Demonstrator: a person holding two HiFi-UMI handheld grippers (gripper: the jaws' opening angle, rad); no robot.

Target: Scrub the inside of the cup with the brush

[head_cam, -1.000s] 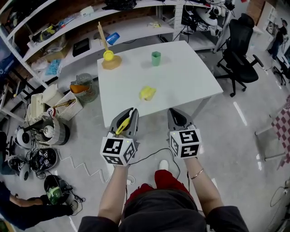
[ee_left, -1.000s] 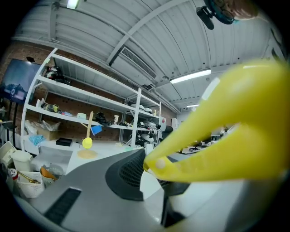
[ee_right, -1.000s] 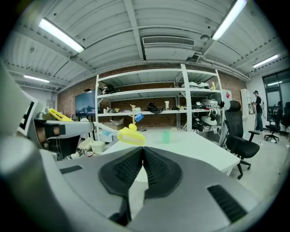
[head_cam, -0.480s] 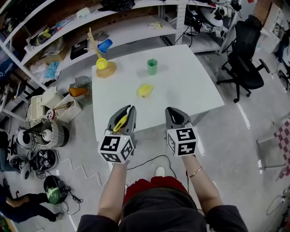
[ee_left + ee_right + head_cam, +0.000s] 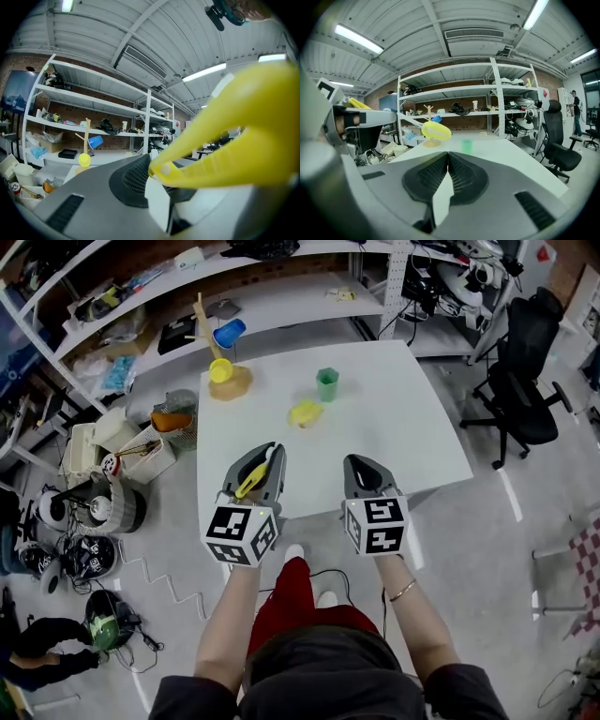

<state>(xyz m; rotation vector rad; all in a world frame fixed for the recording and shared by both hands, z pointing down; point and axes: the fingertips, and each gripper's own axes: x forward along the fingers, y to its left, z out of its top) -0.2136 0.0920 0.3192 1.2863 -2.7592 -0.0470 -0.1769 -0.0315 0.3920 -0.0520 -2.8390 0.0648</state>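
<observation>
- The left tool [image 5: 267,450] is clamping a yellow brush [image 5: 251,486], hovering over the near edge of the white tabletop [image 5: 403,437].
- The right tool [image 5: 360,461] is hovering beside it, jaws pressed together on nothing.
- The green cup [image 5: 326,384] is standing upright on the far side of the tabletop, with a yellow object [image 5: 305,412] lying just near-left of it.
- A wooden cup stand [image 5: 228,382] is sitting at the far left corner.

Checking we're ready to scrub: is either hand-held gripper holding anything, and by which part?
The left hand-held gripper pinches the yellow brush by one end; the right hand-held gripper is shut and empty.
</observation>
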